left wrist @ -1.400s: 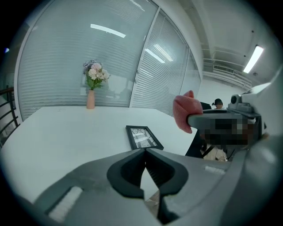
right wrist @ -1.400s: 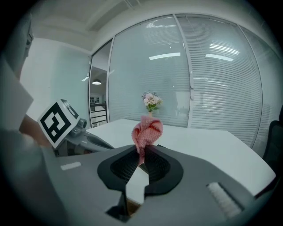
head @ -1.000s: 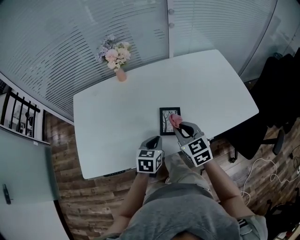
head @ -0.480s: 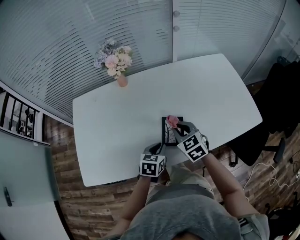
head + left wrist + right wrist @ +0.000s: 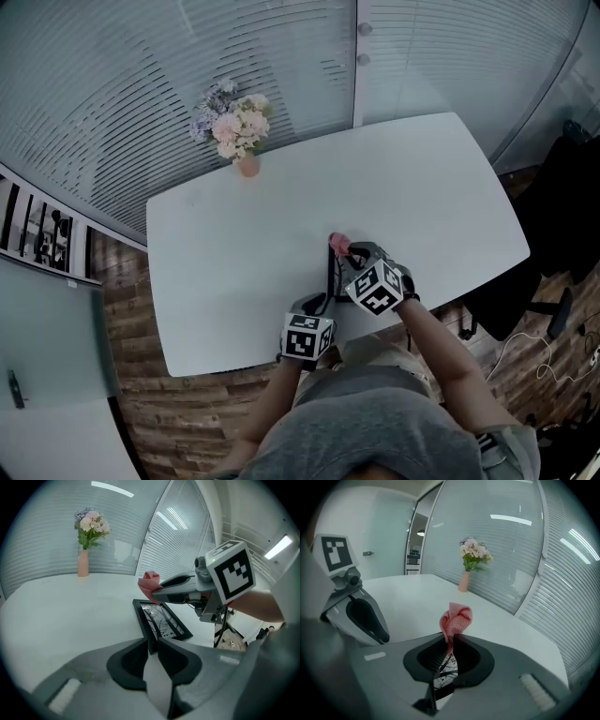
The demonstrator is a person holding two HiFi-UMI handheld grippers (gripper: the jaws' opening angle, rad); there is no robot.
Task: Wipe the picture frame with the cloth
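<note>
Frame (image 5: 332, 272), only one, tipped up near the bench's (image 5: 234, 244) front edge, clenched by the fingers of the left gripper (image 5: 152, 644). Fingers of the right gripper (image 5: 451, 641) grasp the single pink cloth (image 5: 456, 619) at its far end. Earlier it lay flat.

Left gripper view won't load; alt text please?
The left gripper is shut on the near edge of the black picture frame on the white table. Beyond, the right gripper holds the pink cloth by the frame's far end.

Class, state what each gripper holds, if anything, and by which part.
The left gripper grips the picture frame by its near corner. The right gripper pinches the pink cloth by its lower end.
</note>
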